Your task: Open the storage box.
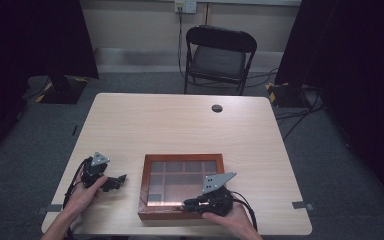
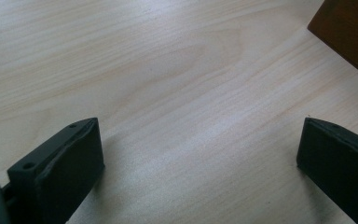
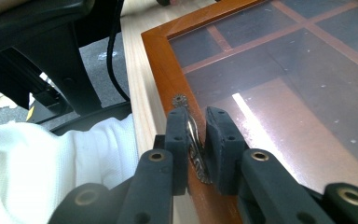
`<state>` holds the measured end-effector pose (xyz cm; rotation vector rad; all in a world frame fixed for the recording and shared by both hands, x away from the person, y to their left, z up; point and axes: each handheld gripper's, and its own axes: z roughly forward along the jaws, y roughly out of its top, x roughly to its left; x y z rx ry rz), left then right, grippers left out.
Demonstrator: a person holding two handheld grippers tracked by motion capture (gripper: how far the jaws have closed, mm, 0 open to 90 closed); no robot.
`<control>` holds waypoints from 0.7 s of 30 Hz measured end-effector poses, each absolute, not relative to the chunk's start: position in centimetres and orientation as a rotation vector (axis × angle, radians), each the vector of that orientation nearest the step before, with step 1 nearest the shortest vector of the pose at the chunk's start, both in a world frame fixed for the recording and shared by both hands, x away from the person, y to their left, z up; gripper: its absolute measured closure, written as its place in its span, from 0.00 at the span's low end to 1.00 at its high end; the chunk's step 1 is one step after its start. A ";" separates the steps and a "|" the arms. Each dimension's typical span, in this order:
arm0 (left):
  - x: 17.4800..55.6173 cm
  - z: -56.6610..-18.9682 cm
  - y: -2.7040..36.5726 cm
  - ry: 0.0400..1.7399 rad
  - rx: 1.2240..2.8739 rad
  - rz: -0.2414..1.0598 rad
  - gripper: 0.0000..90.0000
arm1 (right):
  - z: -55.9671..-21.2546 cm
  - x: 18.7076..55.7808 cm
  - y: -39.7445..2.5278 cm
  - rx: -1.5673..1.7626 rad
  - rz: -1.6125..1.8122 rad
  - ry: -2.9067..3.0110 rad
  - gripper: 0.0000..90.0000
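Each gripper is showing a black body with a grey three-cornered plate riding on top, the plate dotted with small holes, and a black cable trailing back toward the person. The left gripper (image 1: 122, 178) is showing two thick, blocky black jaws with matte faces and small round holes along their upper edges. The right gripper (image 3: 196, 135) is showing black jaws on jointed black links, each link carrying brass-coloured round fasteners. The person is wearing a white ribbed sleeve (image 3: 51, 163), bunching in soft folds.
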<state>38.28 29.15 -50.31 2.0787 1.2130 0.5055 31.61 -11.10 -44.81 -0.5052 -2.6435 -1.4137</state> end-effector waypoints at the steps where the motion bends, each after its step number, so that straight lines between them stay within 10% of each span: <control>1: 38.3 -50.3 29.2 1.213 2.079 0.506 0.00 | -44.8 31.6 -11.1 -0.506 -1.414 -2.645 0.89; 21: 38.3 -50.3 29.1 1.210 2.086 0.511 0.00 | -44.6 31.7 -10.8 -0.526 -1.434 -2.614 0.94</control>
